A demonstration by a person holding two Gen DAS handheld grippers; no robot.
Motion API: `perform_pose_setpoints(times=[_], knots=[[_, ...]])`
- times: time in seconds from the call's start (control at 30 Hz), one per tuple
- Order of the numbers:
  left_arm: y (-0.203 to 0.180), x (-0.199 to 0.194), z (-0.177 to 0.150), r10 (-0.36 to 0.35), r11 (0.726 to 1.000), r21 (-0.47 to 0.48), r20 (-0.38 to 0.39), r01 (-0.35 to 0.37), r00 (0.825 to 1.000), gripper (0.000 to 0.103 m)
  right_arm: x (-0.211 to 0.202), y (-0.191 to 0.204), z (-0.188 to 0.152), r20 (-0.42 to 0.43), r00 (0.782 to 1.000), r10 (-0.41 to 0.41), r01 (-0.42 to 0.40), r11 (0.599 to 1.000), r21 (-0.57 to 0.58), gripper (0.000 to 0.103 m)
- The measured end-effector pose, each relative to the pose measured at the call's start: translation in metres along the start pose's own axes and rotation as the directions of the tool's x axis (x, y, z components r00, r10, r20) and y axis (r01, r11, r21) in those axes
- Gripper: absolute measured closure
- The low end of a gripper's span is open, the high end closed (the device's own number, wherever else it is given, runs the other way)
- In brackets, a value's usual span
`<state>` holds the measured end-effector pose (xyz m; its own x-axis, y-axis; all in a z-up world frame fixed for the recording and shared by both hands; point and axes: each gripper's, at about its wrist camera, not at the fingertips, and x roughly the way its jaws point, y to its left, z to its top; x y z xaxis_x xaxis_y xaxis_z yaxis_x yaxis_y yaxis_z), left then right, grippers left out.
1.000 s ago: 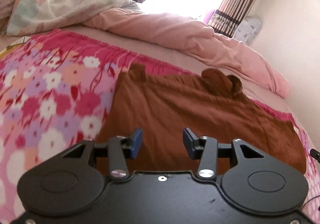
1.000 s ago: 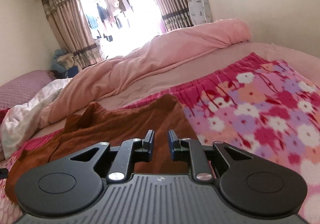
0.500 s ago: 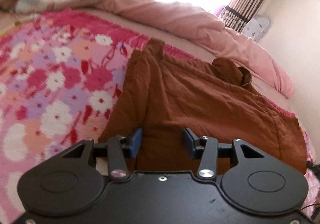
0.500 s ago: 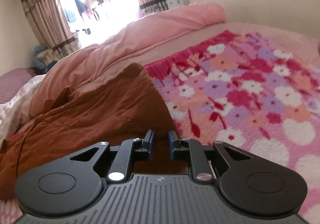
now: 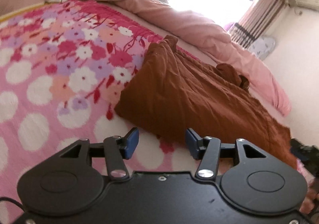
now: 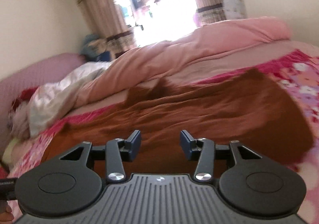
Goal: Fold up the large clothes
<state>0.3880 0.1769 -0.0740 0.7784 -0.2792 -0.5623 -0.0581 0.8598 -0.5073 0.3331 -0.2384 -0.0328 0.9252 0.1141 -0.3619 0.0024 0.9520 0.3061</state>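
Legible text: none confirmed. One item only: a black part [image 6: 7, 183] at the left edge of the right wrist view, left of and below the right claw [image 6: 160, 145], bears a short line of small pale print, too small and blurred to read. No labels, brands, numbers or signs elsewhere in either view.

Blown-out window [image 6: 151, 4] backlight, right view motion-blurred
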Motion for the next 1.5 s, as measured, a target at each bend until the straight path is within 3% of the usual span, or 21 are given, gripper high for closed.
perform_pose_setpoints(times=[0.2, 0.4, 0.83, 1.17, 1.5], knots=[[0.013, 0.006, -0.003, -0.036, 0.996, -0.085, 0.009, 0.037, 0.999, 0.047, 0.029, 0.048, -0.018, -0.034, 0.999, -0.037, 0.034, 0.995, -0.090, 0.049], [0.026, 0.023, 0.001, -0.072, 0.981, -0.179, 0.020, 0.075, 0.997, 0.046, 0.047, 0.059, -0.043, -0.058, 0.988, -0.141, 0.131, 0.979, -0.153, 0.047], [0.039, 0.061, 0.026, -0.128, 0.928, -0.343, 0.080, 0.148, 0.989, 0.040, 0.052, 0.055, -0.045, -0.074, 0.990, -0.120, 0.109, 0.986, -0.128, 0.044], [0.033, 0.076, 0.040, -0.107, 0.948, -0.294, 0.079, 0.126, 0.991, 0.040, 0.050, 0.059, -0.047, -0.081, 0.988, -0.130, 0.119, 0.985, -0.121, 0.044], [0.015, 0.069, 0.046, -0.069, 0.978, -0.193, 0.087, 0.085, 0.994, 0.060, 0.050, 0.059, -0.048, -0.082, 0.988, -0.128, 0.118, 0.986, -0.118, 0.044]])
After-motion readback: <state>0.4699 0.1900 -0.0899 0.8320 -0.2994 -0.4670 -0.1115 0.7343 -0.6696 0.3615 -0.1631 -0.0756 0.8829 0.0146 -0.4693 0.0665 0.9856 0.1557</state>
